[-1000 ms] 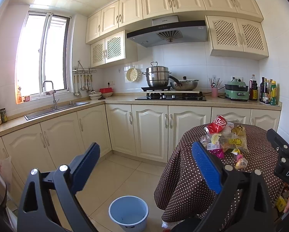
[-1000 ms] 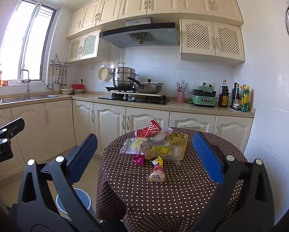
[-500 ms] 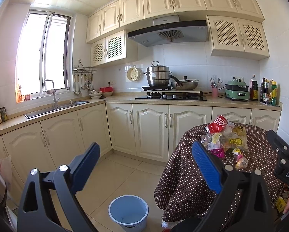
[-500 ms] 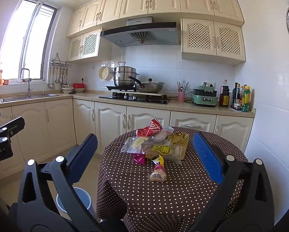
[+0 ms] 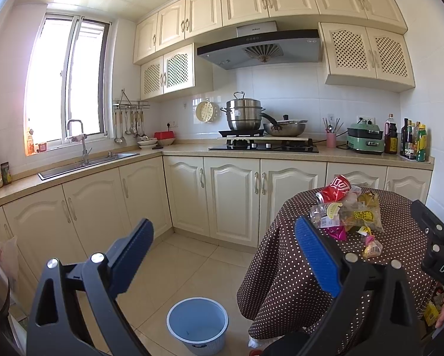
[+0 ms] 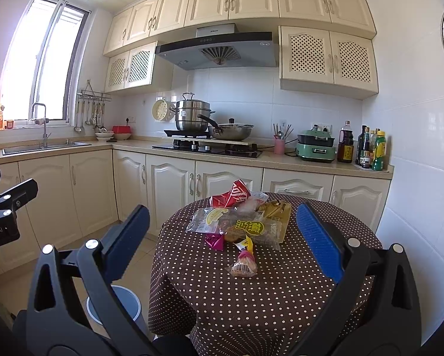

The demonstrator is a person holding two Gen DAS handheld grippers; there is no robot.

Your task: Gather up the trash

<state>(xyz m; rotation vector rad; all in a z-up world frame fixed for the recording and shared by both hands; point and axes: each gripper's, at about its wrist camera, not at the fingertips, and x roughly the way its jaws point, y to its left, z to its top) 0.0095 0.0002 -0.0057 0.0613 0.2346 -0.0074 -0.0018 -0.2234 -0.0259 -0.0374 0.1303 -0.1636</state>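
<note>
Brown dotted tabletop (image 6: 251, 296): carrying wrappers (image 6: 245, 222) at 12 o'clock.
Blue bucket (image 5: 197, 323): sitting on floor.
Left fingers (image 5: 132, 255): spreading wide, empty.
Right fingers (image 6: 317, 237): spreading wide, empty.

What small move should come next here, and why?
Probably ease the right gripper forward and down toward the small pink wrapper, the nearest loose piece on the dotted tablecloth. Both grippers have jaws wide open and empty, the wrapper lies apart from the main wrapper pile, and the blue bucket waits on the floor beside the table.
</note>
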